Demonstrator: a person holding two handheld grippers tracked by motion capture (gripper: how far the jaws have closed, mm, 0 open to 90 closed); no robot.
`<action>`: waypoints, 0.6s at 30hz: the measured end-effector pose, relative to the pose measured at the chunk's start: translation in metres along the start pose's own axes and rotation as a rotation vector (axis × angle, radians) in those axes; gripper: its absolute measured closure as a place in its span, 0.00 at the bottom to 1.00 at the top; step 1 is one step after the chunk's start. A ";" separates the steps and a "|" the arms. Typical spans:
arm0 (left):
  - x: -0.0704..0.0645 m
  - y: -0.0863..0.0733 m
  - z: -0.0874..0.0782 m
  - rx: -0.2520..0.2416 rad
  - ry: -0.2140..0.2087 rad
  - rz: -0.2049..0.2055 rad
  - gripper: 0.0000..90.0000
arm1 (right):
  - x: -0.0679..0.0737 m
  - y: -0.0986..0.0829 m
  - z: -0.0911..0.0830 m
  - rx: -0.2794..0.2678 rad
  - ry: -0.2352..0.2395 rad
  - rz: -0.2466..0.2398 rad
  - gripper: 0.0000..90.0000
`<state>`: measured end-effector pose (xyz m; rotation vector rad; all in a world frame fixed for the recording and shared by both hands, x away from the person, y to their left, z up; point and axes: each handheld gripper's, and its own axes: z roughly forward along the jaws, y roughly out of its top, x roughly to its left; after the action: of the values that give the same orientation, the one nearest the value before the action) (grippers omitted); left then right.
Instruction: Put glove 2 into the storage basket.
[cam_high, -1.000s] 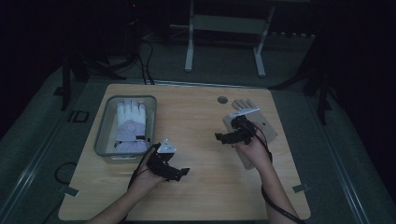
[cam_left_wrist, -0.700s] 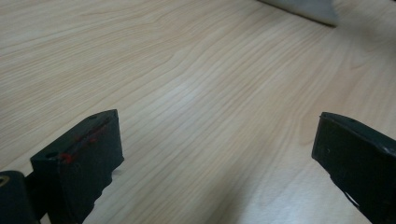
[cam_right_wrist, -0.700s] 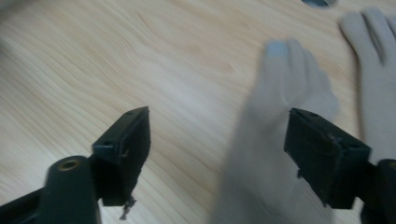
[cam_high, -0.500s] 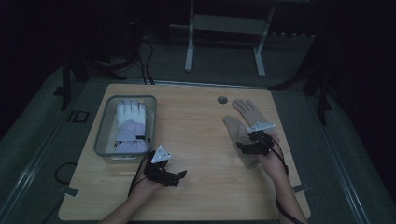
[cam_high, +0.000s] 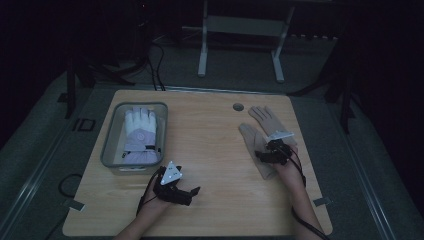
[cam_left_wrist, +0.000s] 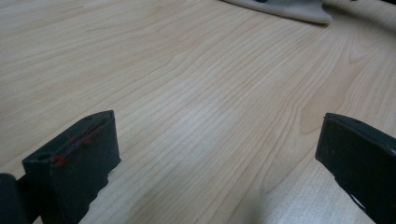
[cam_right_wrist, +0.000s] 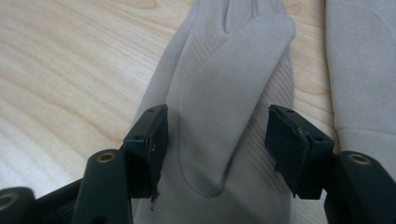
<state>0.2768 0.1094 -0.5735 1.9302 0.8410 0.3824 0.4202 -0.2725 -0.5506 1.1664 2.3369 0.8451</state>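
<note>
Two beige gloves lie at the table's right: one (cam_high: 266, 119) flat at the back, the other (cam_high: 250, 136) in front of it and partly under my right gripper (cam_high: 267, 156). In the right gripper view that gripper (cam_right_wrist: 217, 135) stands open, its jaws on either side of the nearer beige glove (cam_right_wrist: 219, 88), while the second glove (cam_right_wrist: 364, 70) lies to the right. My left gripper (cam_high: 187, 194) is open low over bare wood near the front edge. In the left gripper view its jaws (cam_left_wrist: 215, 149) are spread wide with nothing between them, and a beige glove edge (cam_left_wrist: 289, 9) shows far off.
A grey tray (cam_high: 107, 150) at the table's left holds a white and lavender glove (cam_high: 139, 135). A small round grommet (cam_high: 238, 107) sits near the back edge. Bare wooden table (cam_high: 215, 150) spans the middle. Cables and a stand's legs lie on the floor behind.
My right gripper has moved right and toward the person along the beige gloves, then settled over the nearer one. The left gripper has shifted slightly toward the front edge.
</note>
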 end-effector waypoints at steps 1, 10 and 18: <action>0.000 0.000 0.000 -0.007 0.000 -0.002 0.00 | -0.001 0.000 0.001 -0.007 0.000 0.002 0.44; -0.001 -0.002 -0.001 -0.026 0.010 0.006 0.00 | 0.005 0.006 0.000 0.030 -0.044 0.078 0.77; -0.003 -0.003 -0.002 -0.016 0.007 -0.004 0.00 | 0.019 0.020 -0.003 0.037 -0.032 0.160 0.90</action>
<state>0.2731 0.1095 -0.5747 1.9133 0.8434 0.3929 0.4194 -0.2485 -0.5367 1.3873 2.2657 0.8332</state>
